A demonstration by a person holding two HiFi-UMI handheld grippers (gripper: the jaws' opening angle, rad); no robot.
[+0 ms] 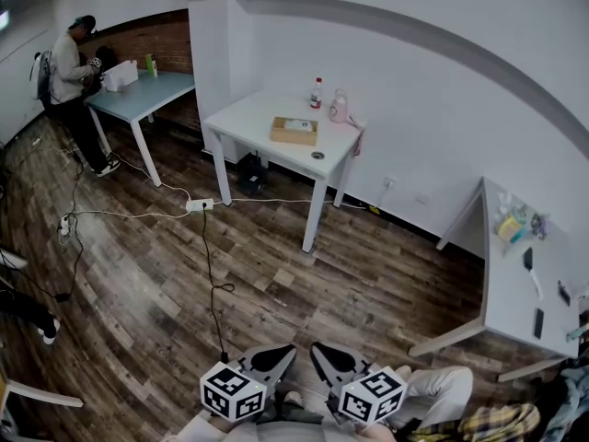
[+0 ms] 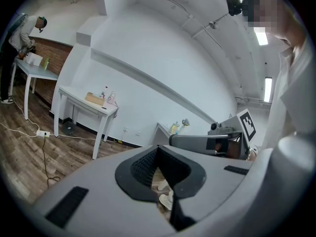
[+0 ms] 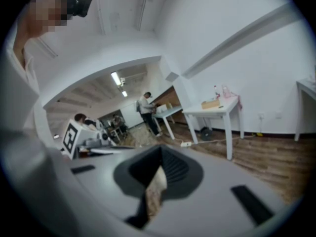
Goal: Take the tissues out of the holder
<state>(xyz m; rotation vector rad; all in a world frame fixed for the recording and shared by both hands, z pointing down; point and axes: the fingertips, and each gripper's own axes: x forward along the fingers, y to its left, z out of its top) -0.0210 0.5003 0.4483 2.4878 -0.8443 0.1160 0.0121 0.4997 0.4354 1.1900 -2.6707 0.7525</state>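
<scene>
A head view looked steeply down on a wood-plank floor. At the bottom centre, the left gripper [image 1: 282,354] and the right gripper [image 1: 322,352] were held side by side close to the person's body. Both claws were pressed together with nothing between them; only floor showed through the gap behind the tips.

The tissue holder [image 1: 294,131], a shallow wooden box, sat in the upper middle of the frame on a white table [image 1: 241,118], well apart from both grippers. A bottle [image 1: 317,92] and a pink container [image 1: 339,107] stood just behind it. A cable [image 1: 210,265] ran from a power strip [image 1: 200,204] across the floor between the grippers and the table. Another person [image 1: 72,72] stood at a second table, upper left.

Likely risks: the cable lay on the approach path and could catch a foot. Claws arriving closed could shove the box instead of pinching a tissue. A tissue pulled by one claw might lift the light-looking holder unless the other claw steadied it, and a wide reach could tip the bottle.
</scene>
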